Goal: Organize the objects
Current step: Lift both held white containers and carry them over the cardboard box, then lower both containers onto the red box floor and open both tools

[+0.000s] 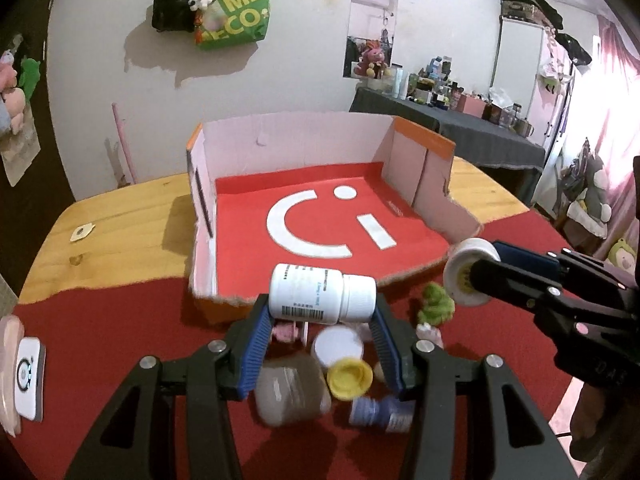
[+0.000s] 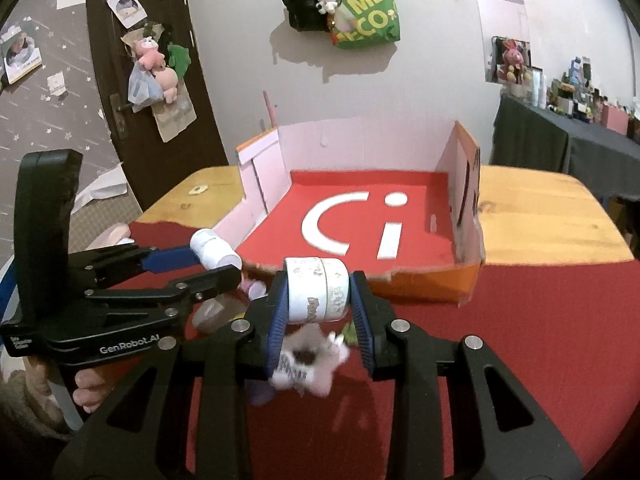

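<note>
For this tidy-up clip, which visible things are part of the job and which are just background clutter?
Part of the job:
- white pill bottle, in left claw
- tape roll, in right claw
- cardboard box
- yellow cap, blue bottle

Just lying about:
- green tote bag
- cluttered side table

Your right gripper clamps a tape roll before the red-floored box; your left gripper grips a white bottle.

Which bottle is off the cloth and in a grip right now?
The white pill bottle, held sideways between the left gripper pads, cap to the right. The blue-purple bottle lies below on the red cloth, ungripped.
</note>
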`<state>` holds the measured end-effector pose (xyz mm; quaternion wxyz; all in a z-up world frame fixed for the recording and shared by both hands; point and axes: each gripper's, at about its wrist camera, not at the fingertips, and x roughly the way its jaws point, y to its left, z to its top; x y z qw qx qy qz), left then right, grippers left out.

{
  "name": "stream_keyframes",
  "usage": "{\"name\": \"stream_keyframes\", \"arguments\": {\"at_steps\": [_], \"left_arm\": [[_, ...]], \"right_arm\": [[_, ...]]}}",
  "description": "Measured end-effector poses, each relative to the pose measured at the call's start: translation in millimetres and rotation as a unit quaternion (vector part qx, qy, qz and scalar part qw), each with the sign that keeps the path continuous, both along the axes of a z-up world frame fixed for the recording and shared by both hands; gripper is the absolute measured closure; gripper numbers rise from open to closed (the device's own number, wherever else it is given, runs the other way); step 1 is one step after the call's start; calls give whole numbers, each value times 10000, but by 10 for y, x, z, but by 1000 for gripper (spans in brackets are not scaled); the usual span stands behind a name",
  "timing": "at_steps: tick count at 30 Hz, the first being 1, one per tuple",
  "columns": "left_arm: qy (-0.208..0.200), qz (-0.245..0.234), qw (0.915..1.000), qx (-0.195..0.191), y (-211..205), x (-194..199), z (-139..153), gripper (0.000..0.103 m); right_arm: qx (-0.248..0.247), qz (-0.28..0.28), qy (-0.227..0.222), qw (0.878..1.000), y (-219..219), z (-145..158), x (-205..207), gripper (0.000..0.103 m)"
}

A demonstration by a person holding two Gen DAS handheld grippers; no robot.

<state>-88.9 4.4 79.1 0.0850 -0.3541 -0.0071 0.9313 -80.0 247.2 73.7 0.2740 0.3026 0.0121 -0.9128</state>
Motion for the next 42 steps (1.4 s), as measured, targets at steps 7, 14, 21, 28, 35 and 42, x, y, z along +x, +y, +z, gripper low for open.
{"name": "stream_keyframes", "arguments": {"at_steps": [7, 14, 21, 28, 35, 42], "left_arm": [[-49, 7, 10000, 11, 11, -289, 97, 52], [-120, 80, 9999, -73, 30, -549, 103, 52], [-260, 172, 9995, 5, -8, -804, 53, 52], [-501, 201, 9985, 25, -34, -1040, -59, 52], [-860, 258, 9959, 146, -91, -1285, -240, 52], [-1025, 328, 9941, 141, -137, -1404, -392, 52]], "right_arm": [[18, -30, -52, 10000, -83, 91, -287, 74], [65, -102, -225, 9997, -114, 55, -533, 74], [135, -146, -373, 9991, -133, 13, -778, 74], [279, -152, -476, 9984, -201, -62, -998, 74], [428, -205, -675, 9966, -270, -184, -1254, 74], [608, -278, -883, 9939, -307, -346, -1393, 74]]}}
